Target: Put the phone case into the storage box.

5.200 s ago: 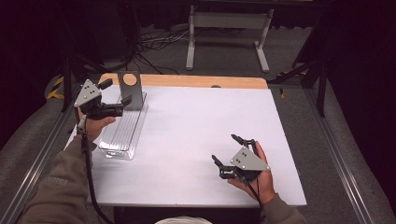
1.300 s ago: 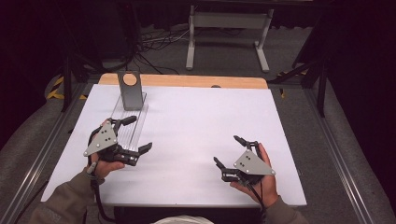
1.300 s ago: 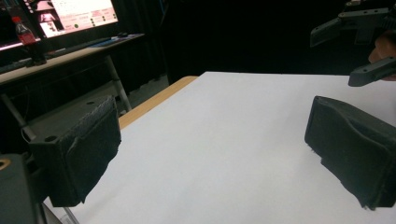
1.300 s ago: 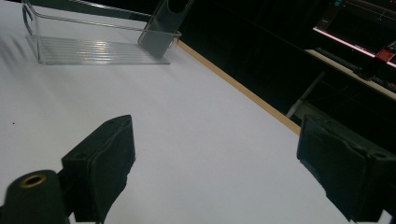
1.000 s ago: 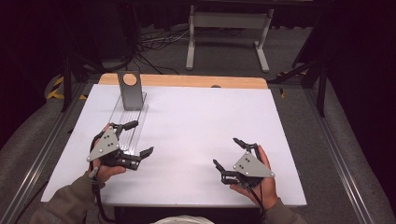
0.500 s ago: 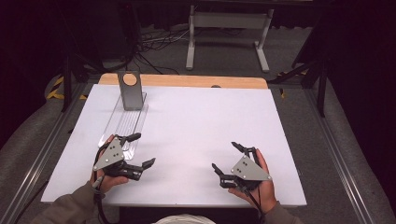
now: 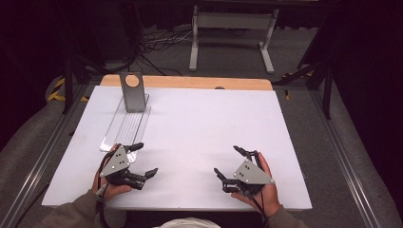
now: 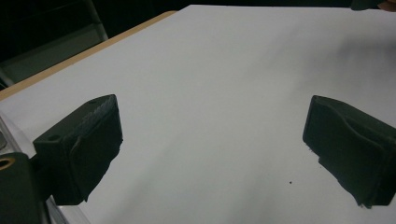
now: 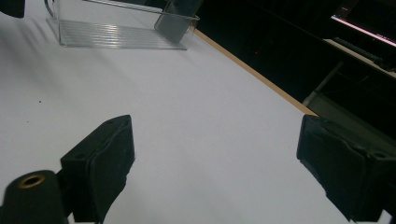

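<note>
At the far left of the white table top we see a long clear plastic tray with a ribbed floor, lying lengthwise away from the person, and a grey metal stand with a round hole rising at its far end. The tray's near end lies just beyond our left black two-jaw gripper, close to its upper jaw; whether they touch we cannot tell. That gripper, topped by its grey three-cornered plate, sits in the left hand near the table's front edge, jaws spread wide and released, holding nothing. In the left gripper view the two black jaws stand far apart over bare white surface.

Moving right, well apart from the first, we find our right black two-jaw gripper in the right hand, also near the front edge, jaws likewise spread and empty. In the right gripper view the jaws frame white table, with the clear tray lying far off.
</note>
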